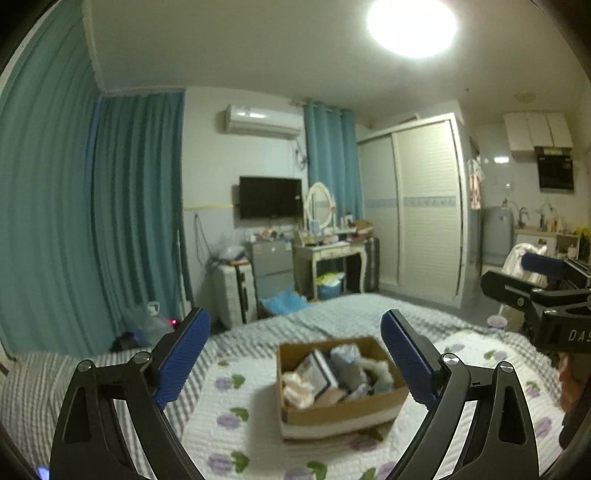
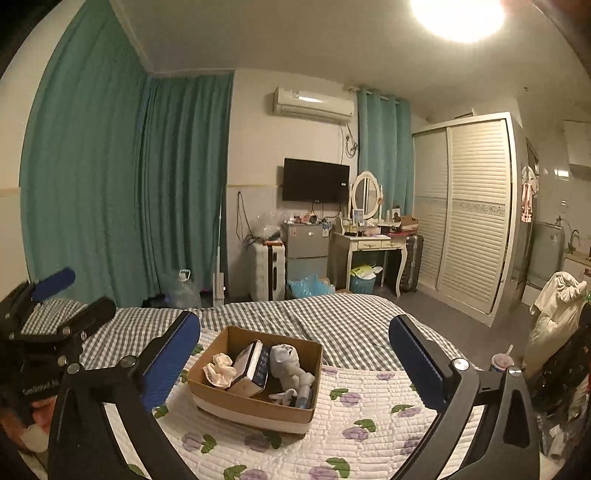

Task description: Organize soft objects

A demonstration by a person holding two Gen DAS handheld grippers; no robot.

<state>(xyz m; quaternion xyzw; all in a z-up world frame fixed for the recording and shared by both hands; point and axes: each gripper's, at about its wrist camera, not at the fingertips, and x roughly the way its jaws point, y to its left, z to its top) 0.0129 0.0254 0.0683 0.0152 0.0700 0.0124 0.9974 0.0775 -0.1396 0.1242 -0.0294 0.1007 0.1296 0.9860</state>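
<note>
Cardboard box (image 2: 255, 373) resting on the floral quilt (image 2: 369, 413) near the foot of the bed (image 2: 332, 321), holding a pale pink cloth (image 2: 221, 370), a grey soft toy (image 2: 286, 363) and a small carton (image 2: 251, 367). Left gripper (image 1: 295, 354) and right gripper (image 2: 295, 354): jaws spread wide, empty, above the near quilt, framing the box.

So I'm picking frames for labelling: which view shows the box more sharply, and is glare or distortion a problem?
Right wrist view: the box is fairly sharp. Left wrist view: the box is soft and blurred, while the far wall looks sharper. In both, the ceiling lamp blows out to white at the top, and fisheye bending curves the curtain.
</note>
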